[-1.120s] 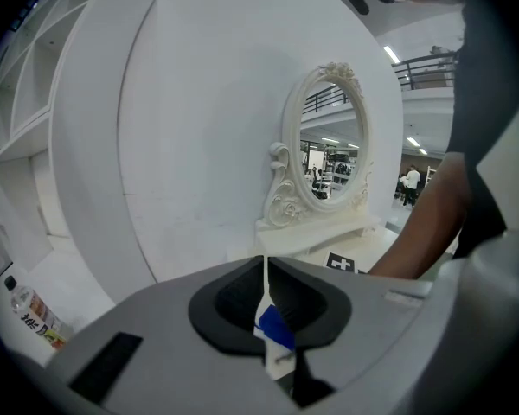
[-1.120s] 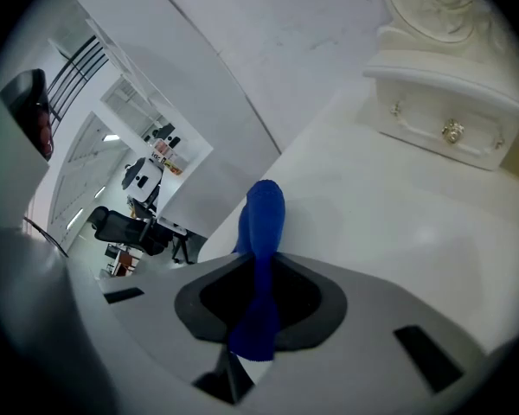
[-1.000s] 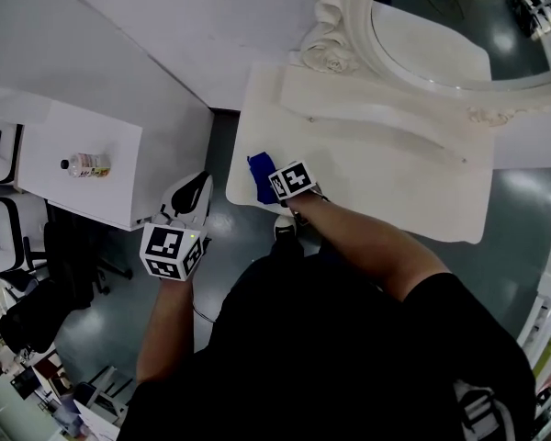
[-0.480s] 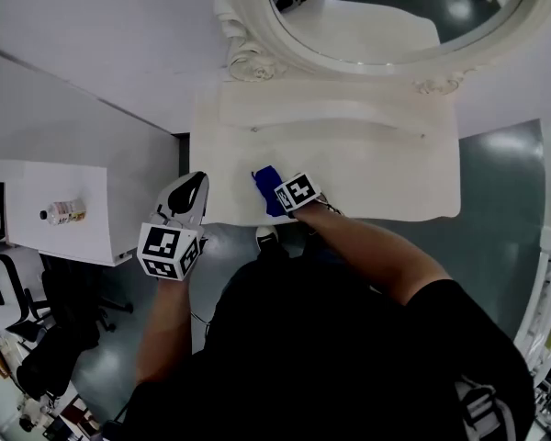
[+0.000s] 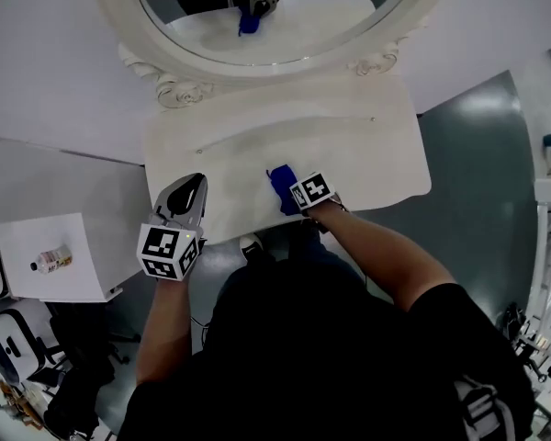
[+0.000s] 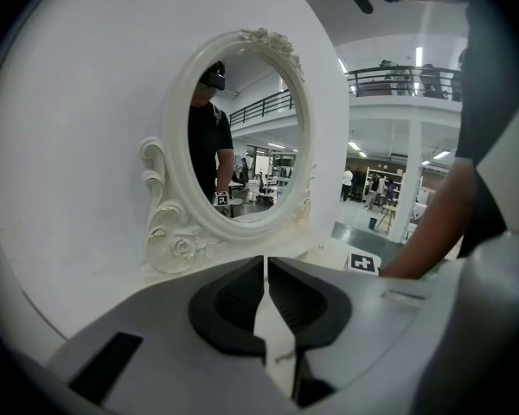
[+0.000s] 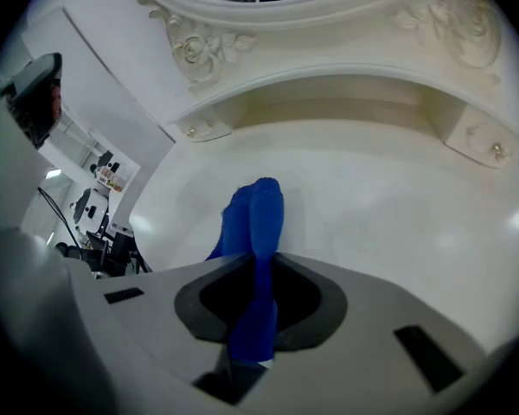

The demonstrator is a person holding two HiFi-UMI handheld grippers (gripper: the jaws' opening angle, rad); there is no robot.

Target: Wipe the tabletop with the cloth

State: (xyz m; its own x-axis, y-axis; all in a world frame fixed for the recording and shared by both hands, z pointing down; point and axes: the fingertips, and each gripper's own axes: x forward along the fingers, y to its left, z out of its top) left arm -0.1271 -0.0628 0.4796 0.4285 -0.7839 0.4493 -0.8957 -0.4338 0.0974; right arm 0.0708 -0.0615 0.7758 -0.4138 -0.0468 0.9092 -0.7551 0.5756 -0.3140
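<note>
Since the earlier frames, the right gripper (image 5: 294,191) and its blue cloth (image 5: 281,187) have travelled from the tabletop's left front corner to about the middle of its front edge. The jaws are clamped on the cloth, whose free end bunches forward onto the white tabletop (image 5: 367,154). The left gripper (image 5: 185,197) hovers at the table's left front edge with its jaws together and nothing between them. An ornate oval mirror (image 5: 285,26) stands at the back. The wiping stroke seems to be under way. The next move probably calls for keeping the cloth pressed flat while sweeping toward the unwiped right and rear areas.
</note>
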